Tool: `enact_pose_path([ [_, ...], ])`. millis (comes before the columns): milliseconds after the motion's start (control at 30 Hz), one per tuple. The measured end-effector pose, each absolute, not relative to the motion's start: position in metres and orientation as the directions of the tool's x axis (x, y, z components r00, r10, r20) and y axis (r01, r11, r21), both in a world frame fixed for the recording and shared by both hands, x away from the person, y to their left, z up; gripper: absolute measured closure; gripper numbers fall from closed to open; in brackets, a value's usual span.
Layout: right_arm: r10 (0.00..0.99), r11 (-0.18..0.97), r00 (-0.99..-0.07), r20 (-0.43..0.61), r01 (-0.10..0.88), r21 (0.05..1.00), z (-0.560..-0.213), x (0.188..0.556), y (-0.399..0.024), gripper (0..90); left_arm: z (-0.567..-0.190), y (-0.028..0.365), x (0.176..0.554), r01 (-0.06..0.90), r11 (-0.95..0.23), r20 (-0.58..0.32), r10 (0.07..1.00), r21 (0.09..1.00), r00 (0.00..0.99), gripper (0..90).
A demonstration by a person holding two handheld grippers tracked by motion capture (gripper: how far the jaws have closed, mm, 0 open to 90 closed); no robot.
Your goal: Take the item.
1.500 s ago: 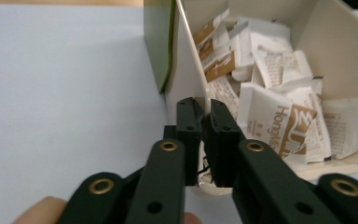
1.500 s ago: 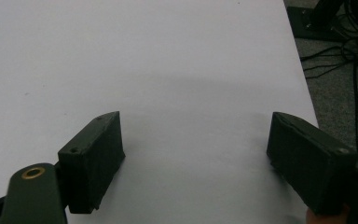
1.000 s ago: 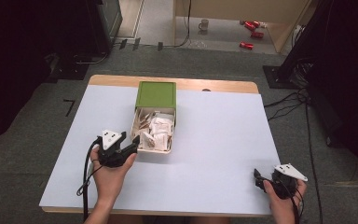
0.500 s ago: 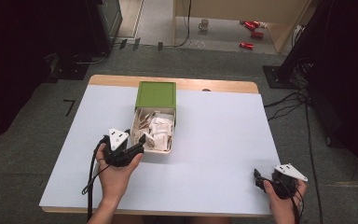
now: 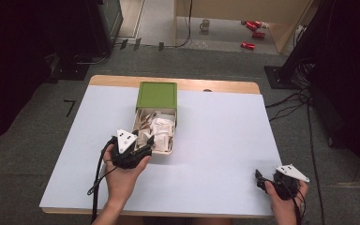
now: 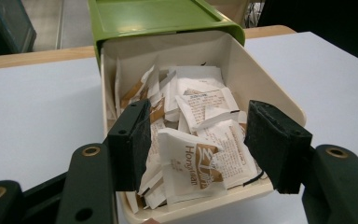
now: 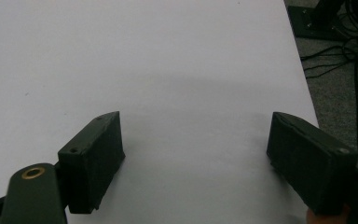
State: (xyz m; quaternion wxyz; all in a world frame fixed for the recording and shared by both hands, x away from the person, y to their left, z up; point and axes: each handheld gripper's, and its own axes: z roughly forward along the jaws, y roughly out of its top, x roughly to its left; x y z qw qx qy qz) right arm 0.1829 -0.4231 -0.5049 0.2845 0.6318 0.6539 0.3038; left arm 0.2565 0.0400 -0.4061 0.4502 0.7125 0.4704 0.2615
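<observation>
Left tool (image 6: pixel 200 149) is hovering spread over the sachet (image 6: pixel 191 165) in the box (image 6: pixel 270 98): light, limp, probably slippery; pinching its upper edge suits. Right tool (image 7: pixel 196 158) is resting spread.

box (image 6: pixel 270 88): smooth cream plastic, glossy green lid (image 6: pixel 154 16)
sachets (image 6: pixel 193 163): matt paper
desk (image 5: pixel 215 140): matt white top

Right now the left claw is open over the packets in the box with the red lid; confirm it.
Wrong on one count: the lid is green, as the left gripper view shows. The left claw is indeed open over the packets in the box.
</observation>
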Motion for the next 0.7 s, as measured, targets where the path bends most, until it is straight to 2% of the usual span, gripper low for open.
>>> enact_pose_path([
  [433,0.999,0.017,-0.041,0.013,0.653,0.757,-0.505,0.183,-0.423,17.9,-0.424,0.023,0.264,0.465,-0.217,-0.017,0.894,0.858,0.449,47.0],
  [700,0.999,0.015,-0.04,0.015,0.654,0.756,-0.505,0.183,-0.423,17.9,-0.441,0.018,0.268,0.48,-0.253,0.04,0.911,0.84,0.41,47.7],
])
